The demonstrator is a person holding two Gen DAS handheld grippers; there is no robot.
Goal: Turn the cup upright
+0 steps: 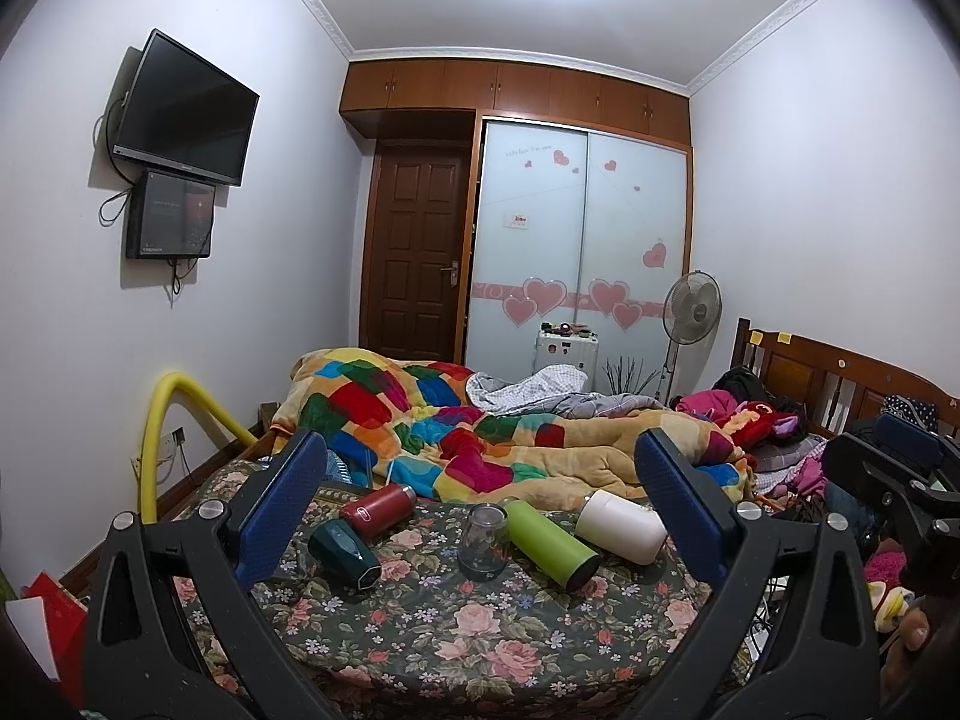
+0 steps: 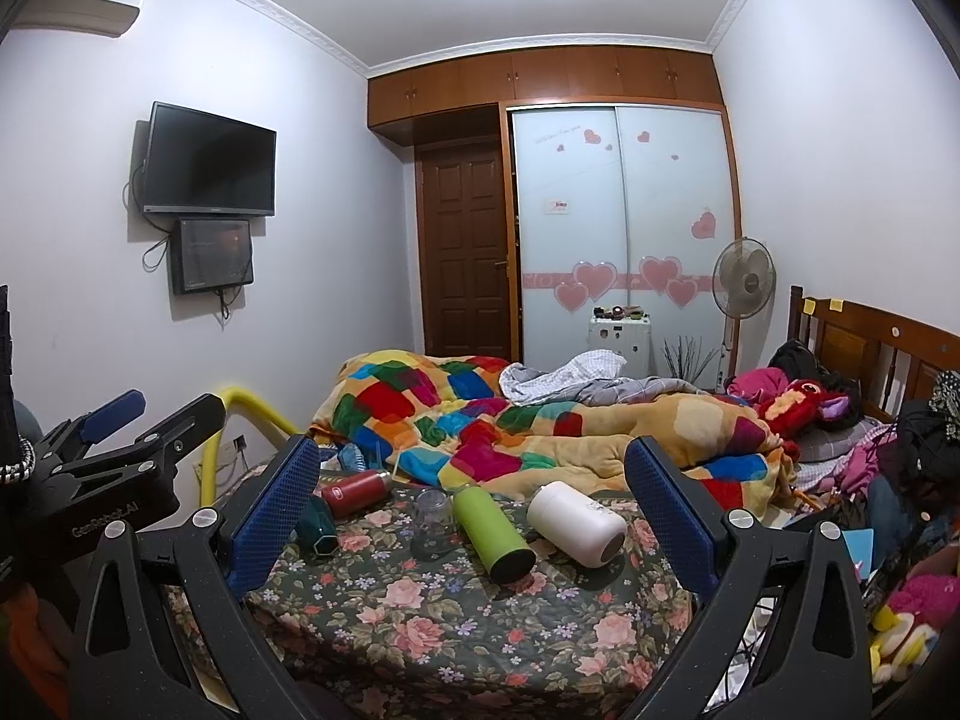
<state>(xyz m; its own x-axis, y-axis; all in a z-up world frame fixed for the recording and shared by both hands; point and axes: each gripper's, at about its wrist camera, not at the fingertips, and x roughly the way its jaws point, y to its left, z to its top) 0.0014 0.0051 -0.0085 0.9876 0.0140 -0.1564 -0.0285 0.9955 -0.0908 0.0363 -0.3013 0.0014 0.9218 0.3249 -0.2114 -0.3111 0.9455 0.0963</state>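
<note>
From the left wrist view I see my left gripper (image 1: pixel 477 492) held above the near end of the bed (image 1: pixel 480 648), its jaws spread wide and holding nothing; my right gripper (image 2: pixel 471 486) hangs likewise over the floral cover, jaws wide apart and empty. Five vessels lie in a loose row between the blue pads (image 1: pixel 282 510). From left to right: a dark green cup (image 1: pixel 345 552) on its side with its faceted end toward me; a red flask (image 1: pixel 378 507) on its side just behind it; a clear glass jar (image 1: pixel 483 543) standing on the cover, though I cannot tell which end is up; a lime green bottle (image 1: pixel 552 543) on its side, touching or just beside the jar; and a white cup (image 1: pixel 621 525) on its side, near the right pad. The right wrist view shows the same row, the white cup's wide end facing me and the dark green cup partly hidden behind a blue pad. Behind the row lies a crumpled patchwork quilt (image 1: pixel 480 438). In the right wrist view the left gripper appears at the left edge; in the left wrist view the right gripper appears at the right edge.
</note>
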